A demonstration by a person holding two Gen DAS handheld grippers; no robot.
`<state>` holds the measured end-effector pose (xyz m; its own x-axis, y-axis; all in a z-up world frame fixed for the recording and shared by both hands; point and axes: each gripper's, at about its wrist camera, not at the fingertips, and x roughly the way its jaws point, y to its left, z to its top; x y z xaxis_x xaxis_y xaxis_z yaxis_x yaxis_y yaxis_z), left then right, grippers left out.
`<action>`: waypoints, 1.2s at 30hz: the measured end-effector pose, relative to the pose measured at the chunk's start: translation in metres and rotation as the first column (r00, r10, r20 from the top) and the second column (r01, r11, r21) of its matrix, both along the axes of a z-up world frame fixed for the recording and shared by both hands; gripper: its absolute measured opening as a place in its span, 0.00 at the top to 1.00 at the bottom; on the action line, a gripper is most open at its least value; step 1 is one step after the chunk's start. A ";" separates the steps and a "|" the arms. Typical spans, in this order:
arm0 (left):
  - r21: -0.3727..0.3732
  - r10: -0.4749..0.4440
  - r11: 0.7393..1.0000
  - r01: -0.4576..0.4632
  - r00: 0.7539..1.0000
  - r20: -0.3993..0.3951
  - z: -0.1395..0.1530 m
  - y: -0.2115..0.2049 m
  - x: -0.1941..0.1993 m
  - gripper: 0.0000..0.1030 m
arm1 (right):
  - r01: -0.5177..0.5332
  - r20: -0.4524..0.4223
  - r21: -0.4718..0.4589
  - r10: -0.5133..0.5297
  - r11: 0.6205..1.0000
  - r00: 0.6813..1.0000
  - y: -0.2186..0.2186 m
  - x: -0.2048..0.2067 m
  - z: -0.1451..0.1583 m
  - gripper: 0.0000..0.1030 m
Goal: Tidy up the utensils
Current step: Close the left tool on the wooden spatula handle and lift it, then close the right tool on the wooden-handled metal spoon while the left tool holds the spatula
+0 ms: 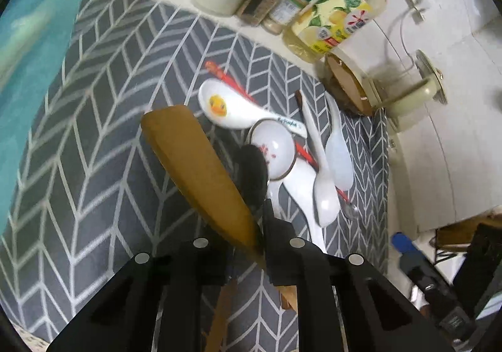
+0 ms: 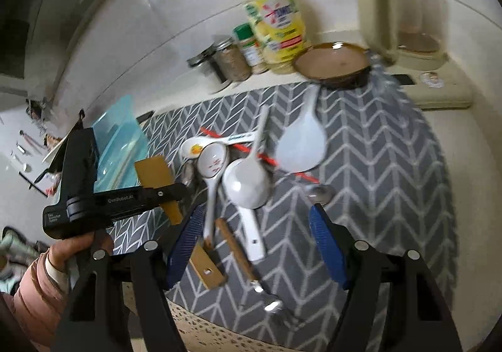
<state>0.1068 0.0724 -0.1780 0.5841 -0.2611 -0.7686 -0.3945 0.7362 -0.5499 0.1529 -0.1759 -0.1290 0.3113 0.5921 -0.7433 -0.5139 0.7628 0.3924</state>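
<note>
Left gripper (image 1: pixel 251 245) clamped on the wooden spatula (image 1: pixel 194 170); right gripper (image 2: pixel 257 245) hung open over the pile.

The spatula was pinched at its neck, blade tilted up above the grey patterned mat (image 1: pixel 94 163), its handle running back under the jaws, so the grip was best kept firm and the lift straight, or the long blade would likely swing. It seemed bound for the blue tray (image 2: pixel 122 145) to the left of the pile. Right beside it lay the duck spoon (image 1: pixel 219 107), the flowered spoon (image 1: pixel 273 151), plain white spoons (image 1: pixel 326 192) and red chopsticks (image 1: pixel 229 79), overlapping, so a low sweep might drag them. The right gripper's blue pads (image 2: pixel 326 245) stood wide apart with nothing between them, above a white ladle (image 2: pixel 248 182). Jars, a soap bottle (image 2: pixel 276 25), a brown dish (image 2: pixel 332 63) and a kettle (image 2: pixel 398 7) lined the far edge.
</note>
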 end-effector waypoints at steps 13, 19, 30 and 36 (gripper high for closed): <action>0.115 -0.064 0.992 0.054 0.994 0.084 0.071 -0.009 -0.043 0.93 | -0.148 -0.064 0.091 0.154 0.985 0.986 0.060 -0.001 -0.025 0.72; 0.134 -0.064 0.989 0.054 0.996 0.066 0.085 -0.001 -0.073 0.93 | -0.202 -0.083 0.057 0.207 0.978 0.975 0.112 0.000 -0.048 0.72; 0.113 -0.095 0.990 0.088 0.993 0.064 0.085 0.006 -0.080 0.93 | -0.184 0.013 -0.092 0.186 0.979 0.982 0.142 0.004 -0.061 0.71; 0.159 -0.198 0.969 0.187 0.979 0.057 0.103 -0.010 -0.057 0.93 | -0.189 0.022 -0.088 0.192 0.978 0.981 0.145 0.007 -0.064 0.71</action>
